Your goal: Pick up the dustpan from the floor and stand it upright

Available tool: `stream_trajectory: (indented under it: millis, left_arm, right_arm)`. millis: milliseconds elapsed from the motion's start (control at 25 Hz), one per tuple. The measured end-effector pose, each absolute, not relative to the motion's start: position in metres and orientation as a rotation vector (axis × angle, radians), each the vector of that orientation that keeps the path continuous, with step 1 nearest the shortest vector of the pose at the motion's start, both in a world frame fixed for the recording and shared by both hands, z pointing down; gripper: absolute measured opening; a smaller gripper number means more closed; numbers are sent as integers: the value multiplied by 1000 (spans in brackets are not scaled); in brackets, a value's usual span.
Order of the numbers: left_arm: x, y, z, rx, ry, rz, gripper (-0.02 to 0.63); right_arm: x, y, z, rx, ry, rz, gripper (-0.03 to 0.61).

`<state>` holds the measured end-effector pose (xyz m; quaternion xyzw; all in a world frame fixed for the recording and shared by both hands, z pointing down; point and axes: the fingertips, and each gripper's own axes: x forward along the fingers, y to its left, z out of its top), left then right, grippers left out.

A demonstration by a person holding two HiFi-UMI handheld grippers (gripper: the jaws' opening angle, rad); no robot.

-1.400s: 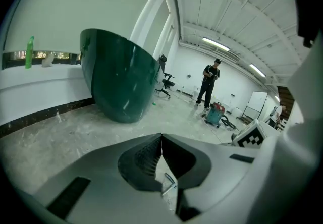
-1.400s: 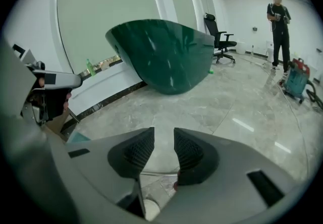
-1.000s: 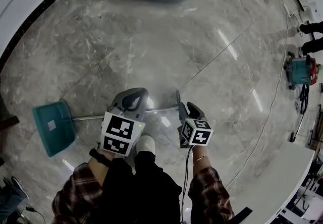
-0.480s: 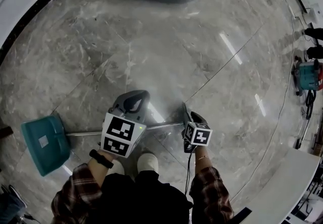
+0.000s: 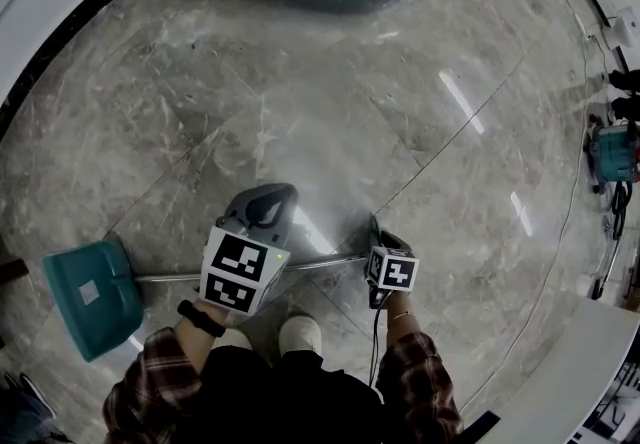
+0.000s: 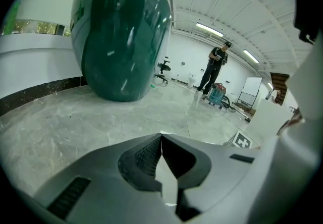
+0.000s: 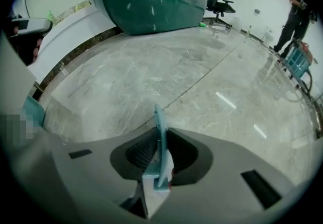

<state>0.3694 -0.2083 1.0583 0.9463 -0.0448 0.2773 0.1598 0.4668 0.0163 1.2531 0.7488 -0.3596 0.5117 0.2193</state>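
- The right gripper point(image 7: 159, 153) is clamped on the teal handle end point(image 7: 158, 117); the left gripper point(image 6: 161, 140) is closed on nothing.
- The dustpan point(image 5: 88, 298) has slid left over the last second, its pole point(image 5: 165, 278) still low across the floor point(image 5: 300, 102).
- Judged so, uprighting has barely begun.

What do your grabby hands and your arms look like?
The left gripper and right gripper are grey with ridged dark jaws. Each carries a white cube printed with black square markers. A thin black cable hangs from the right one. The sleeves are dark red plaid, with a black band on the left wrist and a thin bracelet on the right.
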Motion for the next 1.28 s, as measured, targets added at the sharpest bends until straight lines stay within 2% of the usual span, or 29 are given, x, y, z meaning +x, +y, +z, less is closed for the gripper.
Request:
stream_trajectory:
  millis: [200, 440, 920, 1280]
  left_arm:
    - [369, -214, 1051, 2697, -132, 796, 11]
    - [367, -202, 991, 2714, -86, 806, 11]
    - [372, -196, 762, 2714, -113, 720, 11]
    - [342, -213, 564, 2724, -258, 580, 11]
  right_arm:
    - [465, 19, 1237, 2099, -996, 1449, 77]
    - [459, 9, 1167, 2099, -1005, 1433, 76]
    - [462, 7, 933, 2134, -991, 1349, 77]
    - [442, -11, 768, 2032, -1073, 1287, 84]
